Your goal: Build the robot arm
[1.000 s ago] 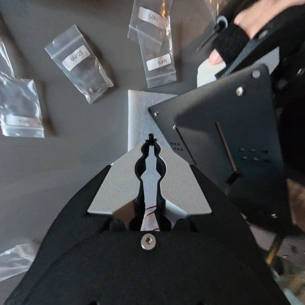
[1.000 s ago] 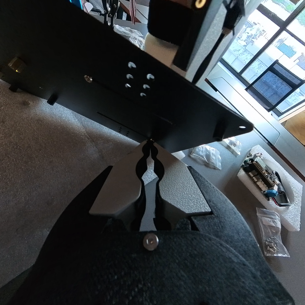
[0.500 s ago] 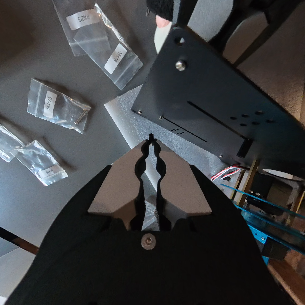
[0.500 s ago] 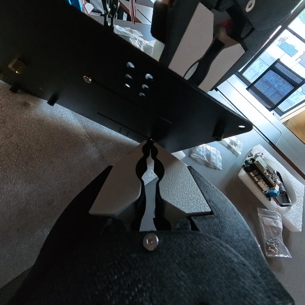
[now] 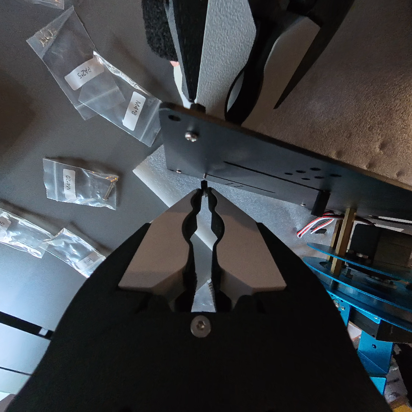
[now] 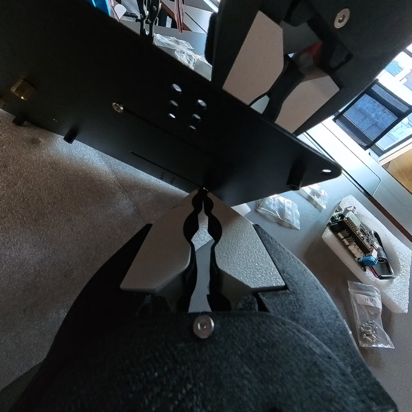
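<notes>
My left gripper [image 5: 204, 191] is shut on a small black part [image 5: 203, 185] that sticks out past its tips. It is just short of a short screw end [image 5: 204, 175] that pokes out of the black metal plate [image 5: 256, 156] at the end of a slot. My right gripper [image 6: 203, 192] is shut, with a tiny brass-coloured screw [image 6: 204, 189] at its tips pressed against the other face of the plate [image 6: 111, 78]. In each view the other gripper shows beyond the plate, the right one [image 5: 223, 66] and the left one [image 6: 278, 78].
Several clear bags of screws [image 5: 98, 89] [image 5: 80, 185] lie on the dark table beside a white foam sheet [image 5: 156, 174]. A blue chassis [image 5: 367, 301] with brass posts [image 5: 343, 240] and wires [image 5: 316, 225] carries the plate. A circuit board on foam [image 6: 356, 240] and a screw bag [image 6: 367, 318] lie to the right. The grippers are tip to tip, or close to it.
My left gripper has swung round and closed in on the plate, bringing the black part up to the screw end. The right gripper and the plate have stayed still.
</notes>
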A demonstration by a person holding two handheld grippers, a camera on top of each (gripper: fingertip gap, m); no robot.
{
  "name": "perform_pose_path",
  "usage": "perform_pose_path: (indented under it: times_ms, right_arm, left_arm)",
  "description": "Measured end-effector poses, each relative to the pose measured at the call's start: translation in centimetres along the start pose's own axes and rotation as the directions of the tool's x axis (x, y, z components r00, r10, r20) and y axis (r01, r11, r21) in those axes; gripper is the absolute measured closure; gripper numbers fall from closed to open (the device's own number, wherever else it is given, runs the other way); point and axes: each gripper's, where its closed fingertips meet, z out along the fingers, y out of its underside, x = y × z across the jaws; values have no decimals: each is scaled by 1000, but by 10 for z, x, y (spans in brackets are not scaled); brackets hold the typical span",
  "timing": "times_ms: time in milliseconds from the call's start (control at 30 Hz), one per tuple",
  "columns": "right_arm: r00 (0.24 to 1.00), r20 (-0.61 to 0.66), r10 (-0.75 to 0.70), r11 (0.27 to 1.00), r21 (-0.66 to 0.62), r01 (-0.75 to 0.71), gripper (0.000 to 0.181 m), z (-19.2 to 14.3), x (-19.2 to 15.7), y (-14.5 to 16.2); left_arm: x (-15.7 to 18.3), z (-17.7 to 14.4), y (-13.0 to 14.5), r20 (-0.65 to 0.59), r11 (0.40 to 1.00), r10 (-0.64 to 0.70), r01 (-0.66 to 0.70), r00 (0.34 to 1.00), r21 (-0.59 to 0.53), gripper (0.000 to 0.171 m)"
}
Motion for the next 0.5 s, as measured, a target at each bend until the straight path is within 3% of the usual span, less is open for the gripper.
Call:
perform_pose_path:
  times_ms: [500]
  right_arm:
    - [1000, 3, 4, 1000, -1, -4, 181, 0, 0, 0]
  left_arm:
    - [-1, 1, 1, 3, 996, 71, -70, 997, -63, 168]
